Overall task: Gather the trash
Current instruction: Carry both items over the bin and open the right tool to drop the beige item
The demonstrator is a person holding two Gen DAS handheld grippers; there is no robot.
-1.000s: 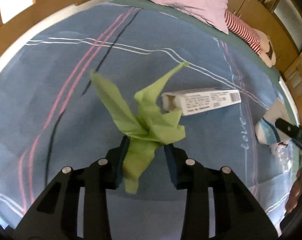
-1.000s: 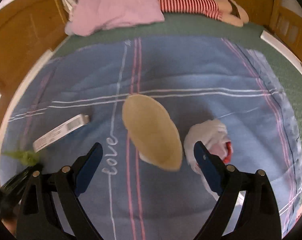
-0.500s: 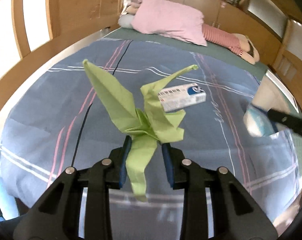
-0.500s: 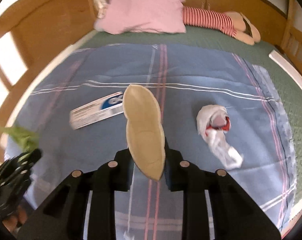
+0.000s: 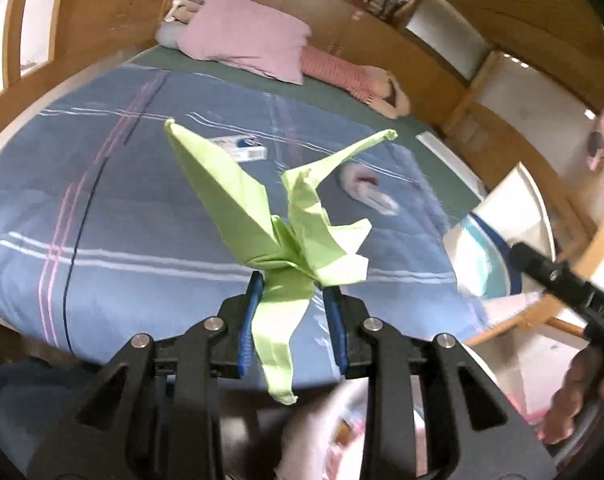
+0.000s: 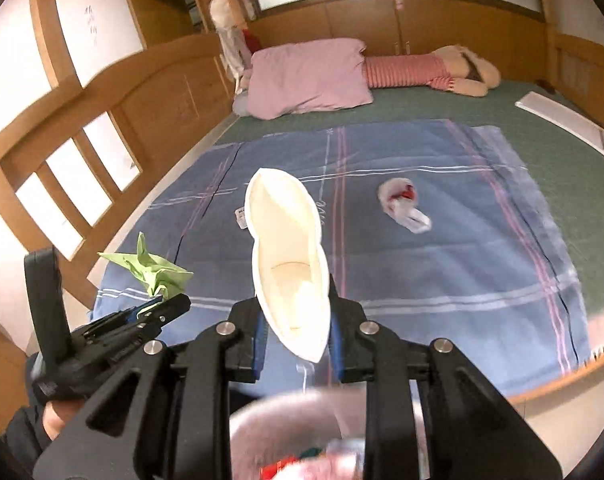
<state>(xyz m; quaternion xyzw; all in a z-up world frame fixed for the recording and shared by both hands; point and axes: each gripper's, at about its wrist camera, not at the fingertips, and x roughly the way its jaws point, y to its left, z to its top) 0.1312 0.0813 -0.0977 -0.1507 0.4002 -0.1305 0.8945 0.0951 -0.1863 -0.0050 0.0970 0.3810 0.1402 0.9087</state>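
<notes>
My left gripper point(image 5: 292, 312) is shut on a green folded paper crane point(image 5: 278, 224) and holds it in the air off the foot of the bed; it also shows in the right wrist view point(image 6: 154, 270). My right gripper point(image 6: 296, 330) is shut on a squashed cream paper cup point(image 6: 288, 256), held above the bed's edge. A white and blue box point(image 5: 240, 148) and a crumpled white wrapper with red point(image 6: 402, 202) lie on the blue blanket point(image 6: 442, 280). The right gripper's arm point(image 5: 562, 280) shows in the left wrist view.
A blurred bin or bag with trash point(image 6: 302, 436) sits below the grippers. A pink pillow point(image 6: 306, 76) and a striped plush toy point(image 6: 430, 70) lie at the bed's head. Wooden bed rails point(image 6: 62, 152) and cabinets surround the bed.
Both grippers have pulled back and up from the blanket toward the foot of the bed. The right gripper shut on the paper cup and lifted it. The crane stays in the left gripper.
</notes>
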